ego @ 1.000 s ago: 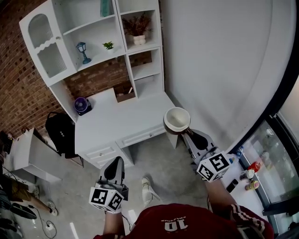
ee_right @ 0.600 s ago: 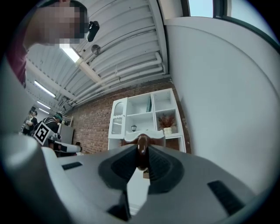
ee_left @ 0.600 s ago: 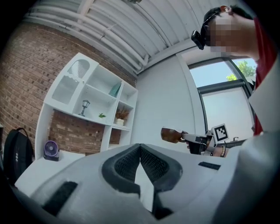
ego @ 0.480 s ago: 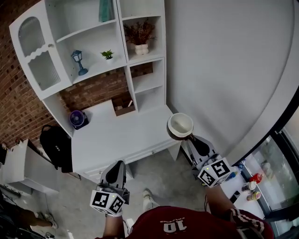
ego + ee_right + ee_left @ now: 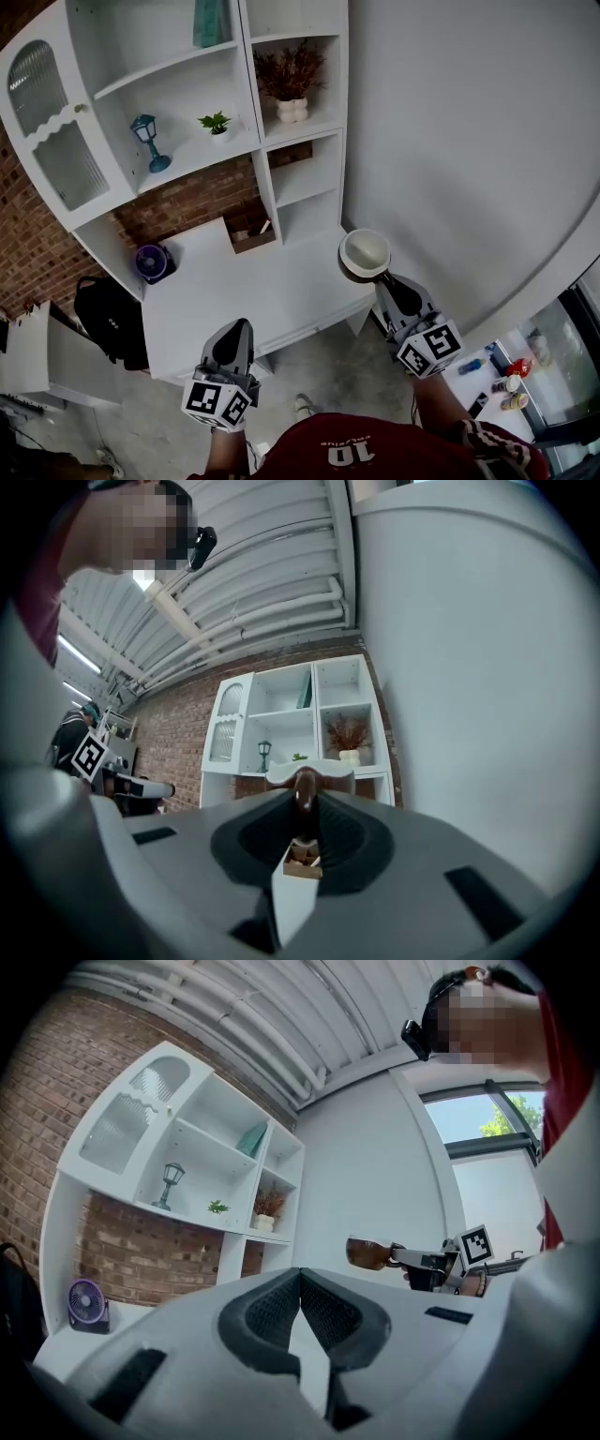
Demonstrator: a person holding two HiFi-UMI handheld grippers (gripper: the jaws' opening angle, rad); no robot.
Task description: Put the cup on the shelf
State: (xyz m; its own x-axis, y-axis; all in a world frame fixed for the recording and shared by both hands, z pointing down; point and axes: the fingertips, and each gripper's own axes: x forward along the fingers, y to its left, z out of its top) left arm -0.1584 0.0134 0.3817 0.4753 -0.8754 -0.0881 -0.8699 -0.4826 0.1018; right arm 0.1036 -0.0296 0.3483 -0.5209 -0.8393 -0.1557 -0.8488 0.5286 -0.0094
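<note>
We are clamping the cup [image 5: 364,253] by its handle in the right hand-held gripper [image 5: 385,278], rim up, for the shelf [image 5: 302,169]. The left hand-held gripper [image 5: 235,326] is idling, jaws together.

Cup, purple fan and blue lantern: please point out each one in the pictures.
cup [image 5: 365,252]: head view, on its pale inside.
purple fan [image 5: 153,262]: head view, on its round front.
blue lantern [image 5: 144,128]: head view, on its lamp head.
</note>
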